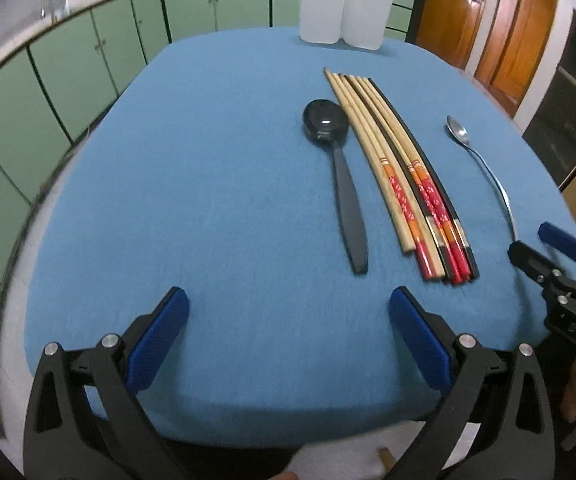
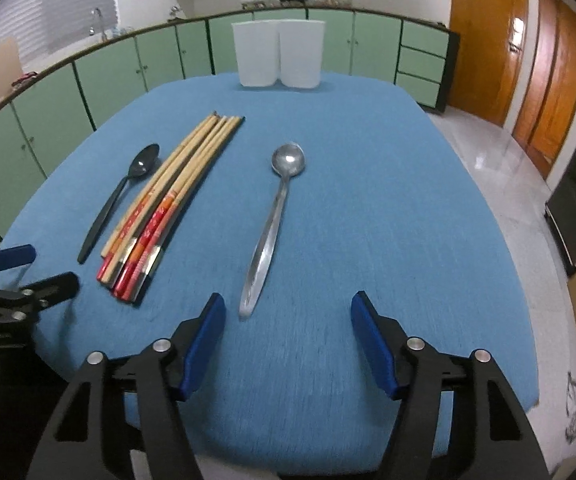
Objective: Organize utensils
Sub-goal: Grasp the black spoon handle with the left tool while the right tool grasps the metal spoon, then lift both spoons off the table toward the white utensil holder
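Right wrist — metal spoon (image 2: pixel 274 216) ahead, between jaws.

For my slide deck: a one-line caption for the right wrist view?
Open right gripper hovers near the steel spoon handle; chopsticks, black spoon and two white containers await.

Black spoon (image 1: pixel 338 168), bundled chopsticks (image 1: pixel 400 172), steel spoon (image 2: pixel 276 216) flat, side by side; two white holders (image 2: pixel 278 54) upright behind.
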A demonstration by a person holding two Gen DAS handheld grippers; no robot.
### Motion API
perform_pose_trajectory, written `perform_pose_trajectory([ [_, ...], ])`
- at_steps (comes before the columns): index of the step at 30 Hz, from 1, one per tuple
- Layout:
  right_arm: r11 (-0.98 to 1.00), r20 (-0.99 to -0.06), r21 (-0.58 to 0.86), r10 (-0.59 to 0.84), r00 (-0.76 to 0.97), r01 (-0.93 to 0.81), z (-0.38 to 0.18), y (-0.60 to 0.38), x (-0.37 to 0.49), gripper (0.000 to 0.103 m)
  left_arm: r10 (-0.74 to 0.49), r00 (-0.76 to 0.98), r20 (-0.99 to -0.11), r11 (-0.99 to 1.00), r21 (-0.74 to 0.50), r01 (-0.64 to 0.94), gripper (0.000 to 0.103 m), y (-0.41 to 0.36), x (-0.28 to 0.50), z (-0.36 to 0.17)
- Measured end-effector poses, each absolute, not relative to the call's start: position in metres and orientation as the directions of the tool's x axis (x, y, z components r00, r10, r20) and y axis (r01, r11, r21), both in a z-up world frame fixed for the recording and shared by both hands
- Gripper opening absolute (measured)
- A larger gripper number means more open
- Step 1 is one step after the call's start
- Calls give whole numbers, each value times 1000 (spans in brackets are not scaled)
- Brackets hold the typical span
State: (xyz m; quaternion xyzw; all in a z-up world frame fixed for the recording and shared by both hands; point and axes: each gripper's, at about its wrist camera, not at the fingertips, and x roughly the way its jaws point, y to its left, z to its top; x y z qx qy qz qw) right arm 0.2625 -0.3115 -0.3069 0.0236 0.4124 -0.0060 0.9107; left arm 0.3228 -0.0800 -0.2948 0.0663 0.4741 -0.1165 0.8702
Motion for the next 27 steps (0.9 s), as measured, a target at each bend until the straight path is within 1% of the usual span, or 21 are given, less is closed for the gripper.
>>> perform_pose_trajectory([
  [3, 999, -738, 36, 20, 674, 9, -306, -315, 268, 62, -132, 561, -817, 970, 10, 243, 98, -86, 326, -295],
  [4, 999, -735, 33, 21, 678, 5, -306, -317, 270, 59, -130, 575, -808, 972, 12, 236, 98, -88, 327, -294],
  [5, 999, -733, 34, 24, 680, 2, -306, -318, 274, 57, -130, 586, -800, 974, 9, 228, 95, -88, 326, -294],
  [7, 999, -727, 51, 39, 686, -3, -306, -323, 277, 52, -137, 615, -777, 977, -2, 215, 81, -88, 322, -292],
  [8, 998, -725, 55, 43, 687, -4, -305, -325, 278, 48, -136, 627, -767, 977, 2, 214, 71, -90, 320, -291],
  [9, 998, -723, 57, 45, 689, -5, -305, -325, 279, 45, -144, 633, -761, 975, 2, 223, 58, -92, 317, -289],
  [11, 998, -721, 63, 58, 690, -17, -304, -324, 280, 37, -173, 636, -752, 970, -19, 242, 43, -92, 314, -287],
  [12, 998, -720, 66, 65, 691, -25, -304, -323, 280, 34, -178, 638, -749, 969, -21, 245, 37, -93, 313, -287],
  [14, 997, -717, 63, 76, 693, -44, -303, -321, 280, 26, -184, 643, -743, 967, -21, 253, 33, -95, 313, -287],
  [16, 996, -713, 62, 86, 696, -60, -303, -318, 280, 20, -201, 642, -740, 965, -38, 259, 26, -95, 313, -286],
  [17, 996, -712, 66, 93, 696, -65, -303, -318, 281, 16, -218, 639, -738, 961, -50, 270, 17, -95, 313, -286],
  [18, 995, -712, 71, 99, 695, -69, -303, -317, 282, 14, -227, 634, -739, 960, -60, 275, 12, -95, 313, -286],
  [20, 995, -714, 77, 103, 693, -68, -303, -317, 283, 13, -234, 626, -744, 959, -72, 273, 12, -100, 323, -286],
  [23, 992, -714, 108, 122, 690, -64, -299, -320, 284, 10, -265, 602, -753, 956, -125, 264, 12, -94, 327, -283],
  [27, 988, -700, 138, 143, 699, -65, -286, -322, 278, 10, -269, 609, -746, 957, -135, 257, 12, -91, 324, -265],
])
